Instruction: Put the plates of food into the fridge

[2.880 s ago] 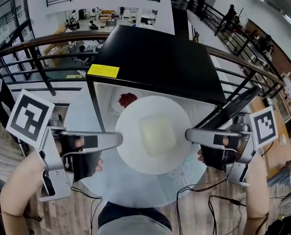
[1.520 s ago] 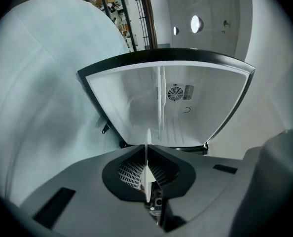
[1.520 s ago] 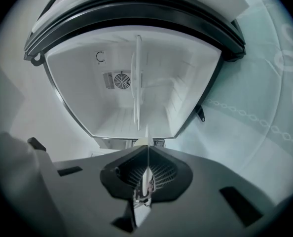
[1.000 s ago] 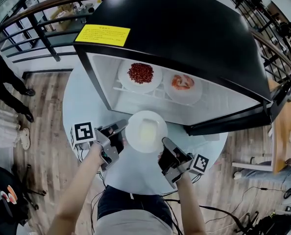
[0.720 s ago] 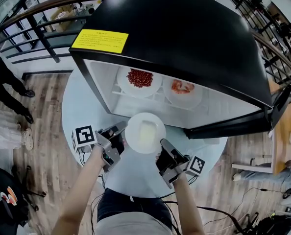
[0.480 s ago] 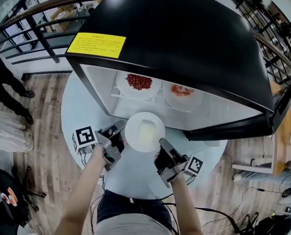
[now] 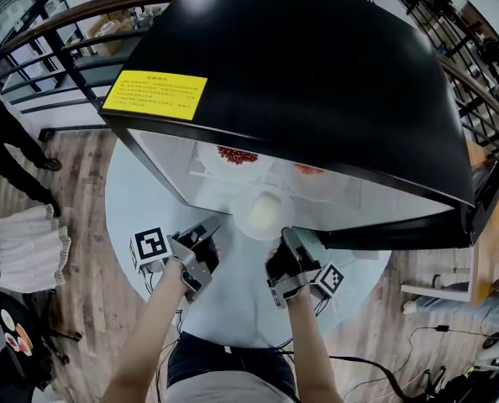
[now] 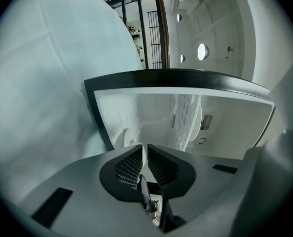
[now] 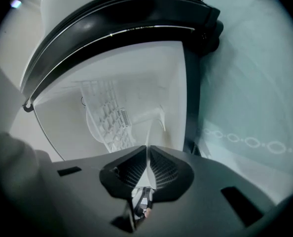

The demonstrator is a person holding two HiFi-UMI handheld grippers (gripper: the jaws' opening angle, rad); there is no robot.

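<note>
A white plate (image 7: pixel 262 211) with a pale block of food sits low in the open black fridge (image 7: pixel 300 65), half hidden under its top edge. My left gripper (image 7: pixel 212 224) is shut on the plate's left rim. The thin white rim (image 8: pixel 144 157) shows between its ribbed pads. My right gripper (image 7: pixel 284 234) is at the right rim. Its jaws are opening, with the plate's edge (image 9: pixel 148 154) still between them. On the shelf above stand a plate of red food (image 7: pixel 237 154) and a plate of pinkish food (image 7: pixel 308 170).
The fridge stands on a round pale table (image 7: pixel 140 200). Its black door (image 7: pixel 485 193) hangs open at the right. A yellow label (image 7: pixel 155 95) is on the fridge top. A person (image 7: pixel 18 246) stands on the wooden floor at left, near a railing (image 7: pixel 56 53).
Both grippers have carried the plate forward into the fridge, so it now lies partly under the top edge. The view has shifted over the fridge, hiding more of the shelf plates.
</note>
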